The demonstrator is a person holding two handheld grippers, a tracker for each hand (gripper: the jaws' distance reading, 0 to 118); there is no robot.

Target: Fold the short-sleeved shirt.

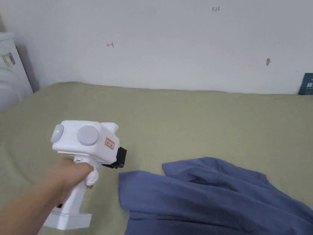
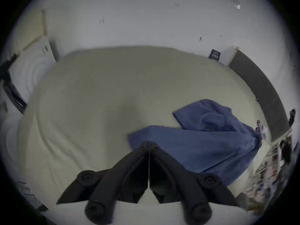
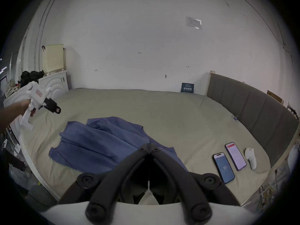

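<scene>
On the olive-green bed sheet [image 1: 189, 122] lies the blue short-sleeved shirt [image 1: 214, 199], crumpled and unfolded toward the near edge of the sheet, well short of the white wall [image 1: 171, 46] behind it. The left gripper [image 2: 149, 143] hangs above the sheet just beside the shirt's left edge, its jaws pressed together with nothing between them; in the head view the person's hand [image 1: 68, 176] wraps its white handle. The right gripper [image 3: 149, 145] hovers over the shirt's near right part, jaws likewise drawn together and empty, with no cloth visibly pinched. By my reading the folding has not begun: this is the approach before spreading the garment flat. The next move seems to call for both sets of jaws to part, drop to the cloth and each take an edge or corner, so the shirt can be pulled out smooth on the sheet. The fabric looks soft and limp, a dusty blue weave with broad ripples; one flap lies doubled over the body on the wall side, and the left hem is a fairly straight line. Which part is collar or sleeve I cannot tell. To the right of the shirt, well apart, two phones [image 3: 224, 169] and a small white controller [image 3: 250, 158] rest on the sheet.
</scene>
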